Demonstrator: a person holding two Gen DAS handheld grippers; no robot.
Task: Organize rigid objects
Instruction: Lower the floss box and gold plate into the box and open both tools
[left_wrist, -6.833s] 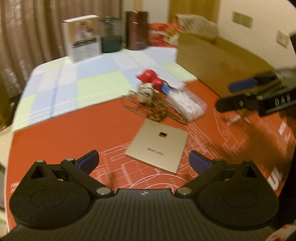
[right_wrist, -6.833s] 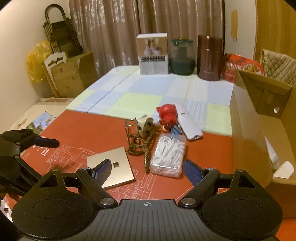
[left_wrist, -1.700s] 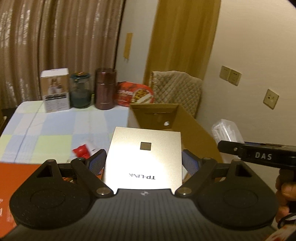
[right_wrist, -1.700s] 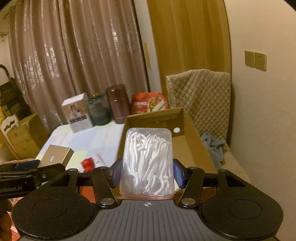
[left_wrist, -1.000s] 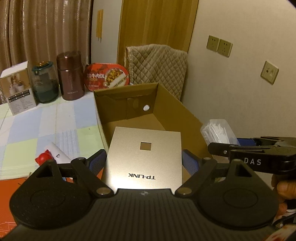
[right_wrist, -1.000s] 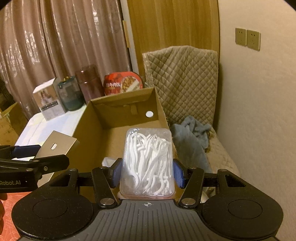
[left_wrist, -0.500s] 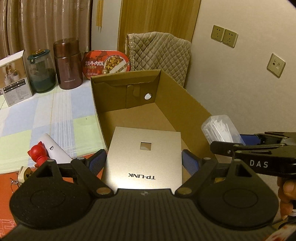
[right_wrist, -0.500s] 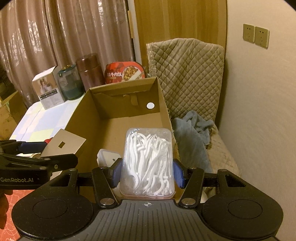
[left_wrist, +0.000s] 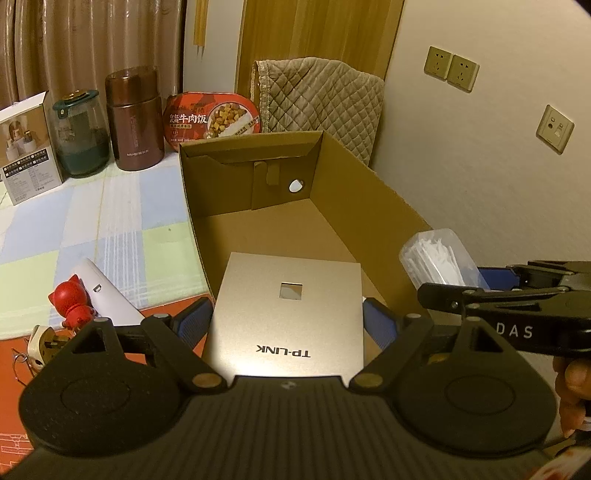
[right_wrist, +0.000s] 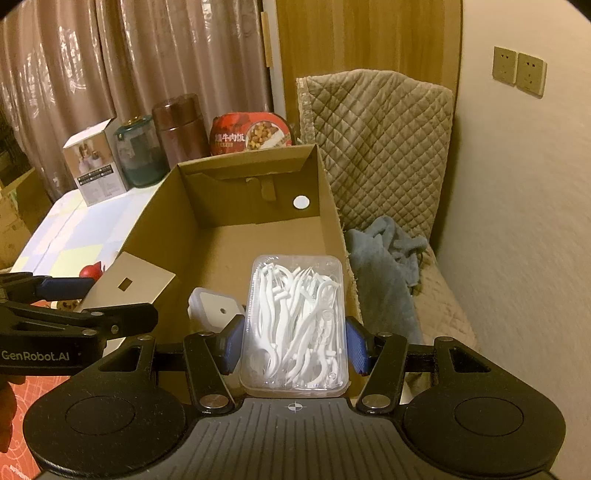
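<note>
Mid-transfer, with both loads carried over the open cardboard box (left_wrist: 332, 221) and neither yet set down. Left gripper (left_wrist: 288, 325) clamped on the flat gold TP-LINK box (left_wrist: 288, 314), blue fingers (left_wrist: 194, 325) pressing its two side edges, the box filling the lower centre of the left wrist view and hanging over the near end of the carton. Right gripper (right_wrist: 293, 343) clamped on the clear case of white floss picks (right_wrist: 295, 325), fingers (right_wrist: 356, 349) tight against its long sides, the case at centre of the right wrist view, above the carton's right-hand wall and floor. Already lying inside, at the near left of the carton floor: a small white plug-like block (right_wrist: 214, 306). Waiting outside on the bench (left_wrist: 110, 221), at the lower left of the left wrist view: a red figurine (left_wrist: 72, 301), a white oblong case (left_wrist: 107, 295) and a small white adapter (left_wrist: 42, 339). Next move, by the look of it: lowering each load until it rests on the carton floor, then spreading the fingers and lifting clear. Worth minding the crowding, since both grippers sit close together over the same near end; staggering the drops, or shifting one load toward the empty far end near the round hole (right_wrist: 301, 202), likely avoids a knock. Also worth keeping the gold box off the white block so it lies flat.
</note>
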